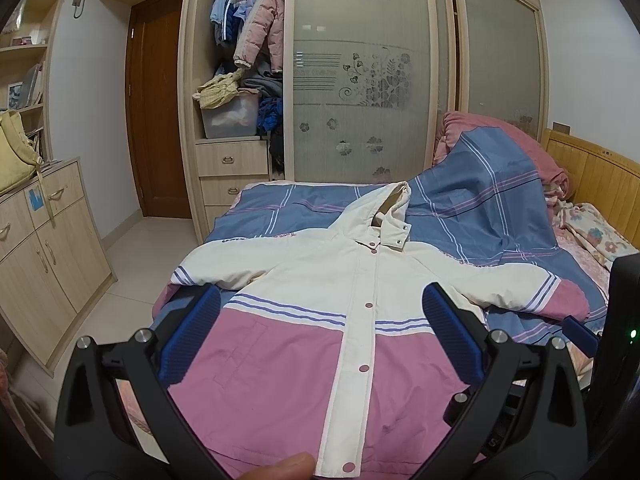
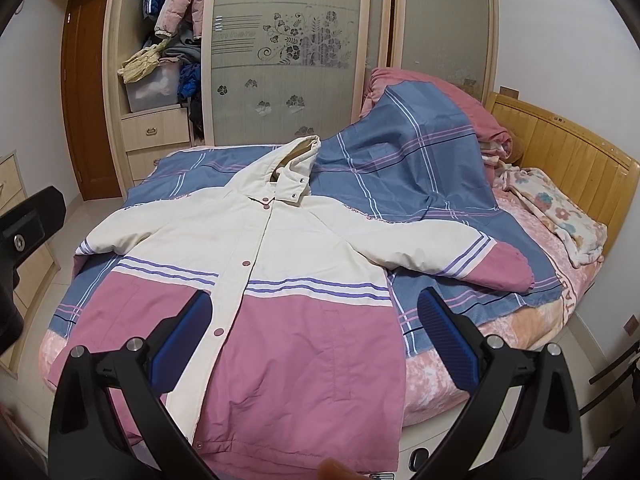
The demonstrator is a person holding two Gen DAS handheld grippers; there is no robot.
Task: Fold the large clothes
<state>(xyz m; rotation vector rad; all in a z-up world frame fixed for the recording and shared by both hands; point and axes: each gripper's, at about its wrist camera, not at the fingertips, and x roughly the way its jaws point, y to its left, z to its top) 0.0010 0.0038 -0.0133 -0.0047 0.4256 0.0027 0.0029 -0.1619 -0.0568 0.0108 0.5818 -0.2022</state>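
Note:
A cream and pink hooded jacket [image 1: 320, 320] lies face up and spread flat on the bed, buttoned, hood toward the wardrobe, both sleeves out to the sides. It also shows in the right wrist view [image 2: 280, 280]. My left gripper [image 1: 320, 320] is open above the jacket's lower front, holding nothing. My right gripper [image 2: 314, 320] is open above the jacket's lower right side and hem, holding nothing. The right gripper's body shows at the right edge of the left wrist view [image 1: 620, 320]. The left gripper's body shows at the left edge of the right wrist view [image 2: 24, 220].
A blue plaid quilt [image 2: 420, 160] covers the bed, bunched up with a pink blanket [image 2: 460, 96] near the wooden headboard [image 2: 560, 152]. A floral blanket [image 2: 560, 216] lies by the headboard. A wardrobe [image 1: 360, 80] stands behind the bed, a cabinet [image 1: 40, 260] at left.

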